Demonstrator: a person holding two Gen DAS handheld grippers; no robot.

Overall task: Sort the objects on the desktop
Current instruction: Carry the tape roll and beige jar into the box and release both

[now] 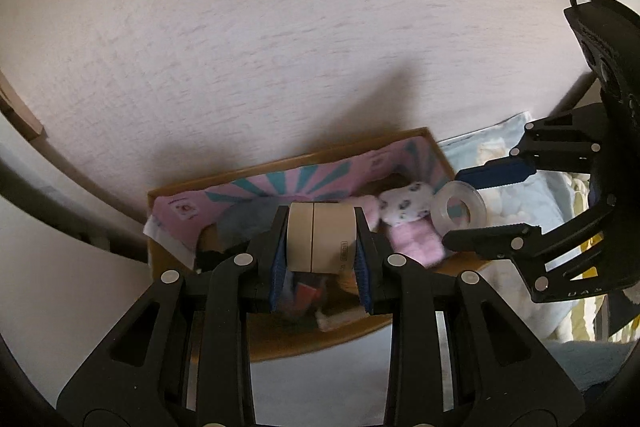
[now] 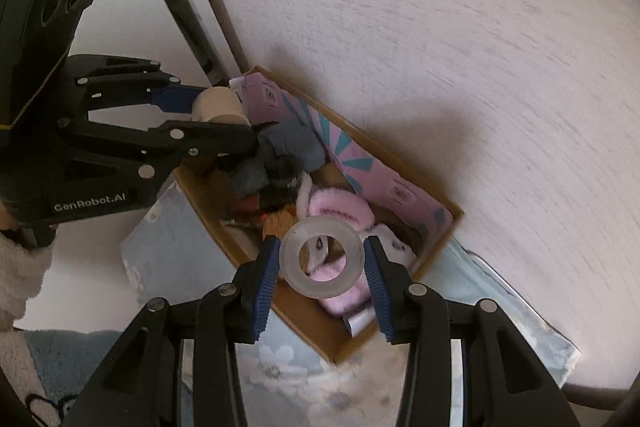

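My left gripper point(image 1: 321, 259) is shut on a beige tape roll point(image 1: 320, 237), held above a brown cardboard box point(image 1: 224, 175). The right wrist view shows the same left gripper point(image 2: 224, 115) at the left, the beige roll point(image 2: 220, 103) between its fingers. My right gripper point(image 2: 322, 277) is shut on a clear tape ring point(image 2: 322, 259), also over the cardboard box point(image 2: 452, 219). That clear ring point(image 1: 458, 205) and the right gripper point(image 1: 460, 209) appear at the right of the left wrist view. Inside the box lie pink fluffy socks point(image 2: 336, 205), a spotted white sock point(image 1: 404, 205) and dark items.
A pink and teal patterned liner point(image 1: 296, 183) lines the box's far wall. The box rests on a pale blue floral cloth point(image 2: 172, 247). A pale wood-grain desktop point(image 1: 260, 47) stretches behind. A fluffy white sleeve point(image 2: 20, 279) shows at the left edge.
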